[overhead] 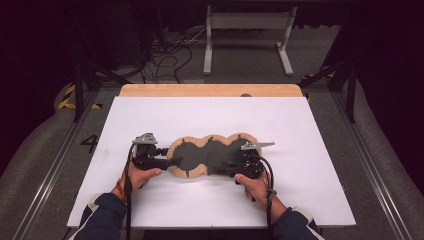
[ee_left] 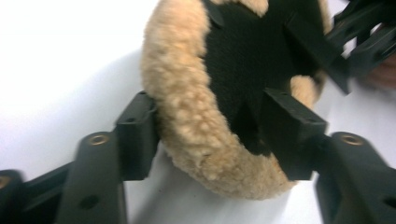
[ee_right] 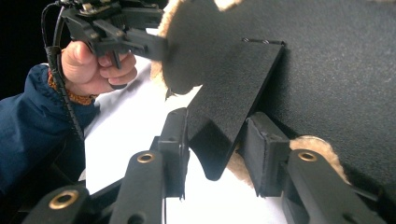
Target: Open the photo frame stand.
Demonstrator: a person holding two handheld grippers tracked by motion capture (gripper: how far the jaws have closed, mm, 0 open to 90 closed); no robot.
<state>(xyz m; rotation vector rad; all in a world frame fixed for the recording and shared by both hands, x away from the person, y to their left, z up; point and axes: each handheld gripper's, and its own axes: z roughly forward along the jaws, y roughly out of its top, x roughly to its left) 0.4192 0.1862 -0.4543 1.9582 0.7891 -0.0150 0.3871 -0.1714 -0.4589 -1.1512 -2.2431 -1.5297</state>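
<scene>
A long three-lobed pad (overhead: 210, 154), black on top with a tan fleece rim, lies in the middle of the white tabletop (overhead: 210, 115). My left gripper (overhead: 172, 162) is at the pad's left end. In the left gripper view it (ee_left: 212, 135) is shut on the fleece rim (ee_left: 187, 107), one jaw outside the rim and the other on the black face. My right gripper (overhead: 230, 168) sits at the pad's near edge, right of centre. Its jaws (ee_right: 217, 151) are shut on a stiff black tab (ee_right: 229, 107) that sticks out from the pad. Both hands hold the grippers low over the table.
A wooden strip (overhead: 210, 90) runs along the table's far edge. Beyond it stand a white metal frame (overhead: 247, 22) and loose cables (overhead: 165, 55) on the floor. Metal rails flank the table. In the right gripper view, the other hand with its gripper (ee_right: 116, 32) is at the upper left.
</scene>
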